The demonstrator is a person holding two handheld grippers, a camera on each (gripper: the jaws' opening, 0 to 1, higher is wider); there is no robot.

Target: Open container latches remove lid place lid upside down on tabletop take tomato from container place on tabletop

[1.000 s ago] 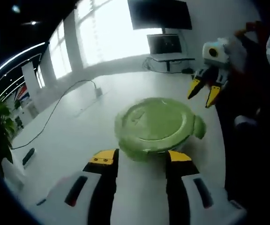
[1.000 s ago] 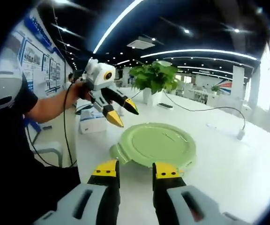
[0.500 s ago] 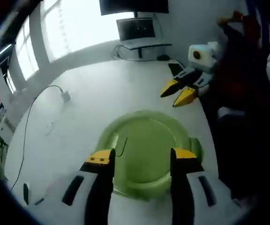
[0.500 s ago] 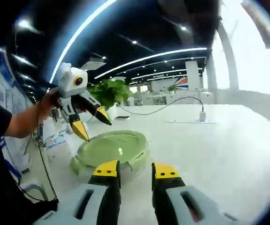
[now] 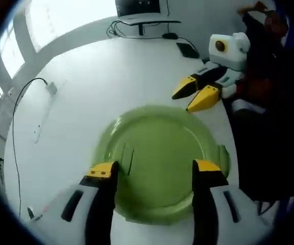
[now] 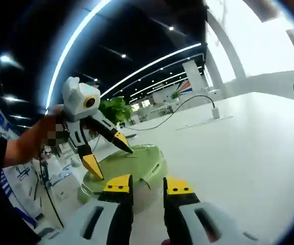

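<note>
A round green container with its lid (image 5: 160,153) on sits on the white tabletop (image 5: 96,76). In the left gripper view my left gripper (image 5: 154,171) hovers open over the lid, its yellow-tipped jaws spread to either side of it. A latch tab (image 5: 222,159) sticks out at the container's right rim. My right gripper (image 5: 195,93) comes in from the right, jaws slightly apart, just past the far rim. In the right gripper view the container (image 6: 137,161) lies low ahead of my open right gripper (image 6: 147,186), and the left gripper (image 6: 107,153) stands open above the lid.
A black cable (image 5: 22,104) with a small adapter (image 5: 50,88) runs across the table's left side. A dark flat object (image 5: 188,50) lies near the far edge, below a monitor stand (image 5: 139,18). A person's dark clothing (image 5: 272,127) is on the right. A potted plant (image 6: 117,108) stands behind.
My left gripper has come down closer over the lid, which now spans its jaws. My right gripper has sunk low towards the tabletop near the container's side.
</note>
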